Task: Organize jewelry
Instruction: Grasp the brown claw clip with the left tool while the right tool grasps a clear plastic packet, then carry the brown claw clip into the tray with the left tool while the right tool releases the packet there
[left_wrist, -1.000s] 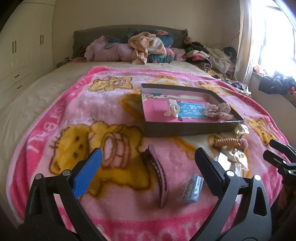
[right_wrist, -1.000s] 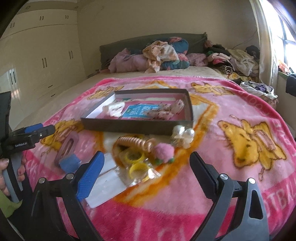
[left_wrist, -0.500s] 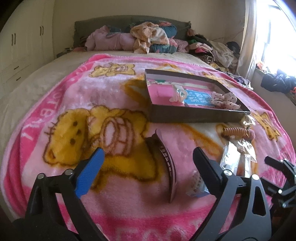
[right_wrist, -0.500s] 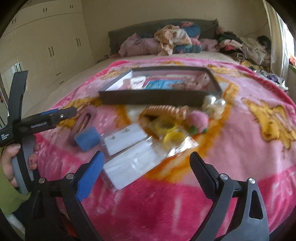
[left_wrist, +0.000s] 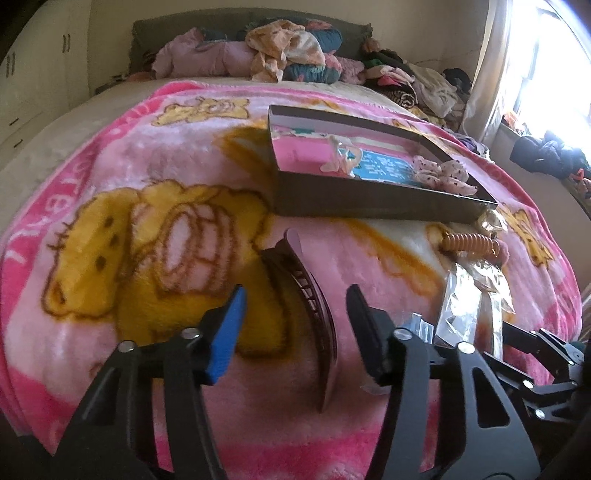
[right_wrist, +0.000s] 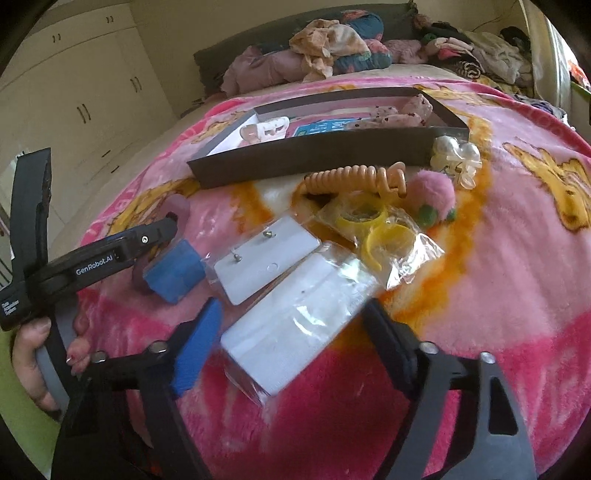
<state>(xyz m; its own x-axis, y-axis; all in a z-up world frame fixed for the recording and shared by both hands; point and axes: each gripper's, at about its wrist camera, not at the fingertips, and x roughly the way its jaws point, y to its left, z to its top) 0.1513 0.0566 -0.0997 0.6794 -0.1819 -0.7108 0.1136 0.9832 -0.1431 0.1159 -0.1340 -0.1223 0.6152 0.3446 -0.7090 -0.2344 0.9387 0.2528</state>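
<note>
A dark shallow box (left_wrist: 369, 201) (right_wrist: 314, 155) lies on the pink blanket and holds a few hair accessories. My left gripper (left_wrist: 295, 325) is open, its fingers on either side of a maroon hair claw (left_wrist: 314, 306). My right gripper (right_wrist: 291, 332) is open, its fingers on either side of a white earring card in a clear bag (right_wrist: 295, 328). Beyond it lie a second earring card (right_wrist: 266, 258), a blue clip (right_wrist: 173, 271), yellow rings in a bag (right_wrist: 376, 229), a coiled hair tie (right_wrist: 351, 177), a pink pompom (right_wrist: 434, 194) and a pearl clip (right_wrist: 456, 158).
The blanket (left_wrist: 110, 229) covers a bed with a heap of clothes (left_wrist: 288, 55) at the headboard. White wardrobes (right_wrist: 81, 96) stand on the left and a bright window (left_wrist: 546, 62) on the right. The left gripper's body and the hand holding it show in the right wrist view (right_wrist: 74, 266).
Both grippers have come down and forward toward the blanket and their jaws have narrowed. The left now brackets the hair claw, the right the bagged card.
</note>
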